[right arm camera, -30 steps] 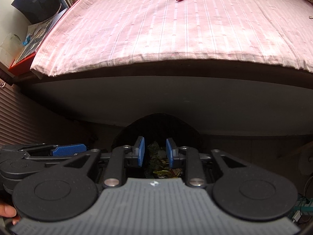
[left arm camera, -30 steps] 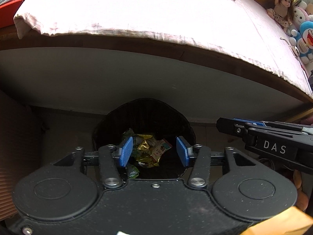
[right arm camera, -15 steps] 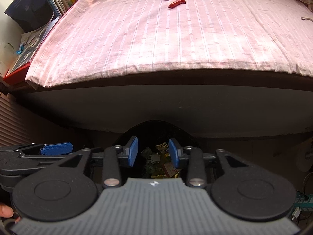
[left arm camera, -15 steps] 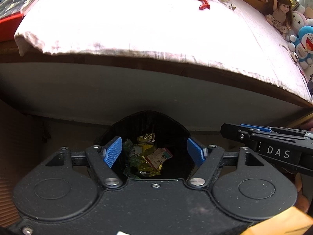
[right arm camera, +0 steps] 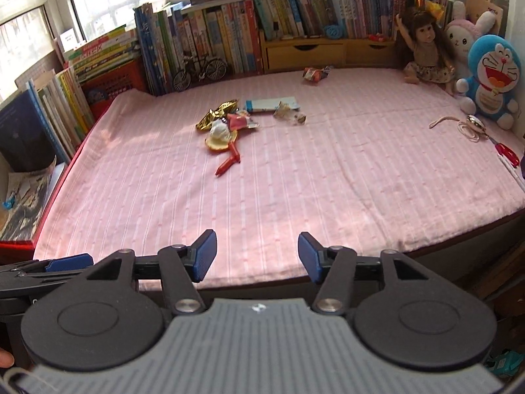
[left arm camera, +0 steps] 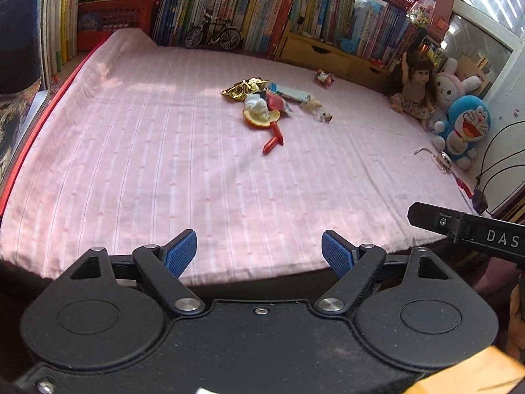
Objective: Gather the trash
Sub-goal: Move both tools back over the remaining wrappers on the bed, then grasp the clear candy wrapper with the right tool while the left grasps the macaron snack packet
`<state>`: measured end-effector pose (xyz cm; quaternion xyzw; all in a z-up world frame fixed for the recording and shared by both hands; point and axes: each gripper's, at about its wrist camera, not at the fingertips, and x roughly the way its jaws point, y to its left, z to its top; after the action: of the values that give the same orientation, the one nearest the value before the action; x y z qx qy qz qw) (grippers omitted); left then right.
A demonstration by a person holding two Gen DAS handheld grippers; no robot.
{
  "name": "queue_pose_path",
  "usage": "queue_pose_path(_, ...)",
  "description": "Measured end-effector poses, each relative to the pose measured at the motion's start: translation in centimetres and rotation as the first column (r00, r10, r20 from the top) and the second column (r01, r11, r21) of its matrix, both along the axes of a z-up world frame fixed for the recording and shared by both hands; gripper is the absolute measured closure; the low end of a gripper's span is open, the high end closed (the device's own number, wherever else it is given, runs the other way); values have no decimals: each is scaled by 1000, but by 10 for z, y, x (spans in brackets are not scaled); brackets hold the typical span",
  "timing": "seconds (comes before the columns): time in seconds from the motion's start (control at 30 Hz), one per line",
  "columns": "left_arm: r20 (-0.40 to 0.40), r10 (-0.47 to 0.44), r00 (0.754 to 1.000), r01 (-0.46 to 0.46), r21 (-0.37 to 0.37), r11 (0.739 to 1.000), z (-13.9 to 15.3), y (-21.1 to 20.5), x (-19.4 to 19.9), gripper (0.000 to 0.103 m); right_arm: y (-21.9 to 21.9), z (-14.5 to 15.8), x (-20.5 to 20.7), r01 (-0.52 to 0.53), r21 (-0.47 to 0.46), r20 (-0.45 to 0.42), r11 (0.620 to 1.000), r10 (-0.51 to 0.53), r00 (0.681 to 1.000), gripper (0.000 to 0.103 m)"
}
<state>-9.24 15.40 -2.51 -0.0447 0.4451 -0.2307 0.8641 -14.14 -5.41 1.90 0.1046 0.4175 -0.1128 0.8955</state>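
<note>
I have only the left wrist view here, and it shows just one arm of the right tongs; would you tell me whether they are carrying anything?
Observer: Nothing. The right tongs are empty with their jaws opening, and only the pink sheet shows between them.
Operator: Thanks. What is the red bit past the cord, at the bed's right edge?
Observer: From the right wrist view it looks like a pair of red-handled scissors, lying flat on the sheet.

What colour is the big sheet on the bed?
Pink sheet with thin pale stripes; clearest in the right wrist view.
</note>
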Motion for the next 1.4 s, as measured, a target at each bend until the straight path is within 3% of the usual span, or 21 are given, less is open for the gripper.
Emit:
queue_pose_path(0.23, 73, -15, 997, 17, -22, 1000, 28, -28, 35, 20, -30, 16, 21, 44, -44, 80, 998, -41, 996, 34)
queue_pose_path(0.43, 110, 42, 993, -41, -6, 999, 31, -58, 71, 21, -67, 11, 63, 53, -36, 128, 998, -48, 991, 34)
queue_pose_path(0.57, 73, 128, 989, -130, 24, 991, 21, -84, 105, 31, -93, -4, 109, -9, -48, 96, 999, 13, 995, 35)
queue_pose_path(0.77, 41, 228, 973, -230, 29, 973, 12, -124, 168, 35, -130, -17, 173, -100, -59, 75, 993, 104, 992, 36)
queue_pose_path(0.83, 37, 260, 965, -261, 28, 965, 9, -134, 184, 42, -143, -26, 194, -124, -35, 55, 992, 125, 991, 36)
queue_pose_path(0.9, 17, 255, 967, -255, 11, 967, 6, -145, 199, 73, -153, -37, 212, -144, -17, 35, 989, 145, 989, 36)
queue_pose_path(0.93, 3, 242, 970, -242, 5, 970, 3, -151, 205, 78, -159, -45, 222, -159, -5, 20, 987, 159, 987, 36)
queue_pose_path(1.07, -13, 210, 978, -209, 44, 977, -14, -180, 227, 77, -170, -76, 251, -221, 22, -25, 975, 221, 975, 36)
queue_pose_path(1.2, -34, 205, 978, -201, 83, 976, -38, -203, 252, 59, -177, -104, 270, -259, 49, -77, 965, 262, 962, 36)
queue_pose_path(1.4, -101, 253, 962, -235, 165, 958, -82, -226, 296, 49, -182, -124, 292, -290, 78, -95, 954, 297, 950, 36)
